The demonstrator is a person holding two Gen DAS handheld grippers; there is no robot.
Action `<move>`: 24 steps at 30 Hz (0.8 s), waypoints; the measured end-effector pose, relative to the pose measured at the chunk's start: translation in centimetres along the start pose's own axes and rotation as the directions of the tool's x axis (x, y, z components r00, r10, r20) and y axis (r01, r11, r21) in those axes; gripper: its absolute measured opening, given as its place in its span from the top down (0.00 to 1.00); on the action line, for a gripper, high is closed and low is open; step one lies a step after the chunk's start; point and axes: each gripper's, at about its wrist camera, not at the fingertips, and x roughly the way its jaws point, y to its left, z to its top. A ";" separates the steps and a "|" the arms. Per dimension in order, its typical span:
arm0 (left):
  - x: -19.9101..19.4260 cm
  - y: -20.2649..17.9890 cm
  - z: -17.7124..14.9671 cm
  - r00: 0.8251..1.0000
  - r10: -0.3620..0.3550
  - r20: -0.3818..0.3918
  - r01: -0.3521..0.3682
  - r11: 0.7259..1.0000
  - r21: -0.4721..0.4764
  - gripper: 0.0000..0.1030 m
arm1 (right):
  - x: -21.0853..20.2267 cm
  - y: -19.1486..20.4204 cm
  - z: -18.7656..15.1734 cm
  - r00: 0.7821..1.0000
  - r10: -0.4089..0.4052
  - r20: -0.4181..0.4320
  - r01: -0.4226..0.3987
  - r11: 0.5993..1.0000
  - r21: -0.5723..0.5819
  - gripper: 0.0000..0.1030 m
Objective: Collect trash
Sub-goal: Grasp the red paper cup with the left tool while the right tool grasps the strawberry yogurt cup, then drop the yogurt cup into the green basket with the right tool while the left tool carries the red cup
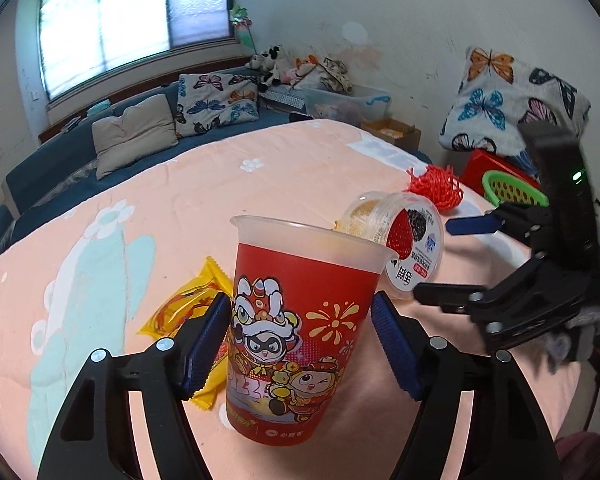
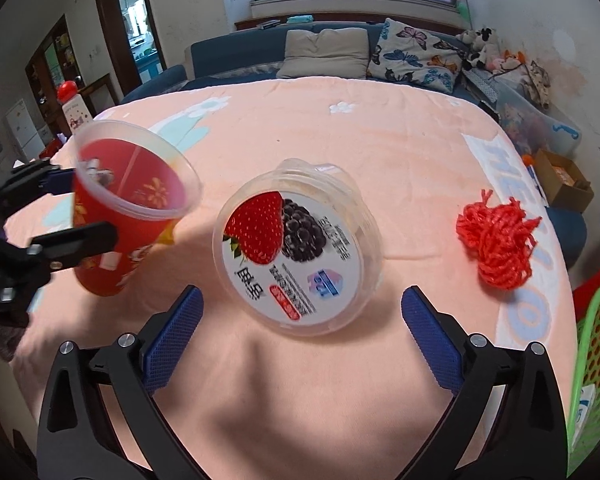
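Note:
My left gripper [image 1: 302, 344] is shut on a red printed plastic cup [image 1: 300, 332] and holds it above the peach blanket; the cup [image 2: 128, 208] shows tilted at the left of the right wrist view. A clear yogurt tub with a strawberry lid [image 2: 296, 248] lies on its side on the blanket, just ahead of my open, empty right gripper [image 2: 302, 340]. The tub [image 1: 400, 240] sits behind the cup in the left wrist view. A yellow snack wrapper [image 1: 188, 308] lies under my left fingers. A red mesh net [image 2: 496, 240] lies to the right.
A green perforated basket [image 2: 596, 368] stands off the table's right edge, also in the left wrist view [image 1: 512, 188]. A blue sofa with cushions [image 2: 324, 52] runs behind the table. A cardboard box [image 2: 564, 176] and a plastic bin [image 2: 540, 124] stand by the right wall.

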 end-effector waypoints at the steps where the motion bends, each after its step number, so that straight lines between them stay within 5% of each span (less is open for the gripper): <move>1: -0.3 0.2 0.0 1.000 0.004 0.005 -0.004 1.000 -0.008 0.33 | 0.4 0.2 0.1 1.000 -0.008 -0.002 0.008 1.000 -0.003 0.04; 9: -1.2 1.0 -0.3 1.000 0.004 0.024 -0.003 0.998 -0.059 0.33 | 2.4 1.1 0.5 0.995 -0.100 -0.008 0.100 0.994 -0.042 0.04; 24: -1.8 1.0 -0.4 0.999 -0.008 0.037 0.011 0.997 -0.075 0.33 | 1.5 -0.9 0.3 0.998 -0.057 0.022 0.056 0.998 0.013 0.11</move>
